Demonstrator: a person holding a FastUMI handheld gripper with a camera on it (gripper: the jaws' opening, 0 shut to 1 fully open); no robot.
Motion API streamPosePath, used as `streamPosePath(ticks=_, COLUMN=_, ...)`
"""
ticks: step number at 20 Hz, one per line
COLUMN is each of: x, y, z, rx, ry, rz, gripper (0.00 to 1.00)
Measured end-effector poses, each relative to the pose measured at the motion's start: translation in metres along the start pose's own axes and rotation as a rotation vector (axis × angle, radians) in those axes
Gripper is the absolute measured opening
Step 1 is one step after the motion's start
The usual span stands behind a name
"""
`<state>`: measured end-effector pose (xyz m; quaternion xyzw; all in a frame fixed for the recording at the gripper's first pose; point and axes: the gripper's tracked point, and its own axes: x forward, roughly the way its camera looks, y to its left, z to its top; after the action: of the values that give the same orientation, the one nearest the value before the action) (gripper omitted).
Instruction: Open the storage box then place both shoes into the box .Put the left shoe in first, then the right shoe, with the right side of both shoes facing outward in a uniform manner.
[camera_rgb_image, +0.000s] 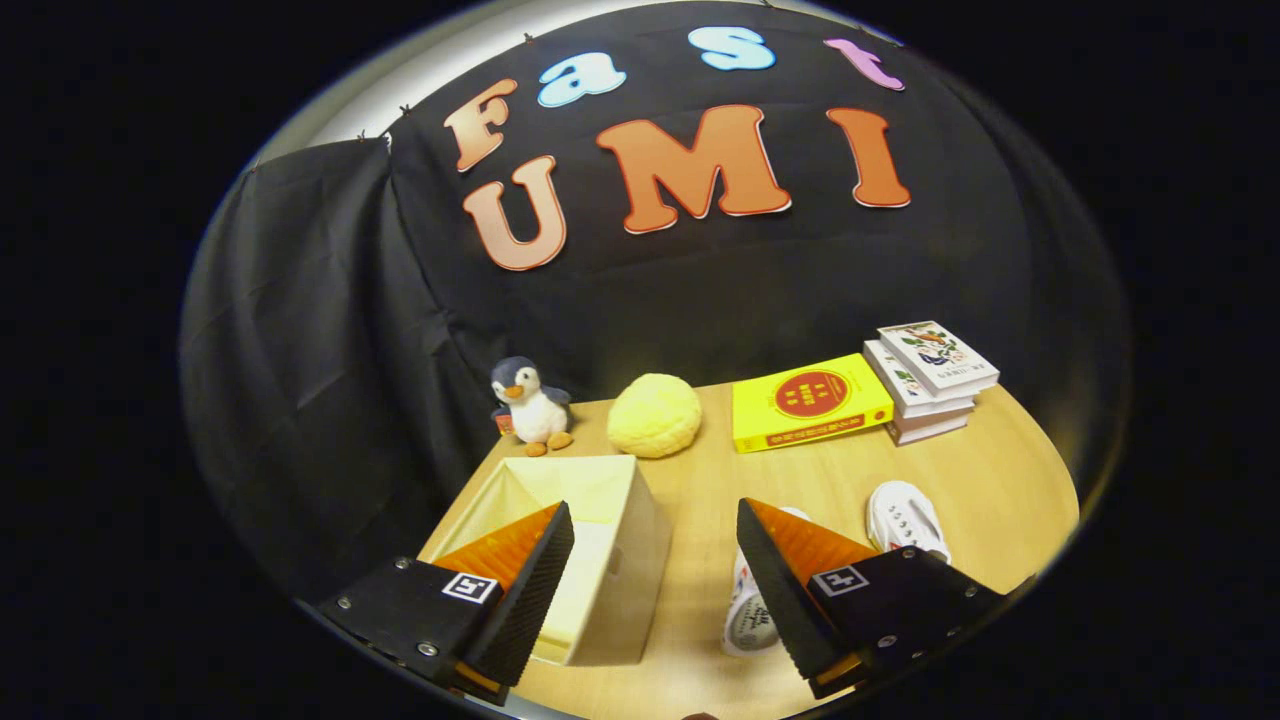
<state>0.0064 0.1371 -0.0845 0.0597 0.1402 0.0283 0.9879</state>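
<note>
A: Pale wood forms the tabletop (700, 480). Where does the cream, open-topped storage box (600, 560) sit?

B: At ten o'clock from the gripper (655, 590), partly behind its left finger. Its lid is off and the inside looks bare.

A: And the gripper itself?

B: Its two fingers stand wide apart, gripping nothing.

A: The shoes?

B: Two white canvas shoes lie on the table. One shoe (750, 615) is partly hidden behind the right finger; the other shoe (905, 515) lies just beyond that finger, at two o'clock.

A: Further back?

B: A small plush penguin (530, 405) at eleven o'clock, a round yellow cushion (655, 415) at twelve, a yellow book (810, 400) and a stack of white books (930, 380) at one.
</note>
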Motion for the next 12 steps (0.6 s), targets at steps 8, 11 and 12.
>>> streamPosePath(ticks=8, x=-0.005, y=-0.071, z=-0.055, rx=-0.094, ry=0.038, rz=-0.167, gripper=0.98)
streamPosePath(ticks=11, x=0.000, y=-0.083, z=-0.080, rx=-0.151, ry=0.075, rz=-0.190, gripper=0.99)
streamPosePath(ticks=12, x=0.002, y=-0.087, z=-0.086, rx=-0.170, ry=0.083, rz=-0.203, gripper=0.99)
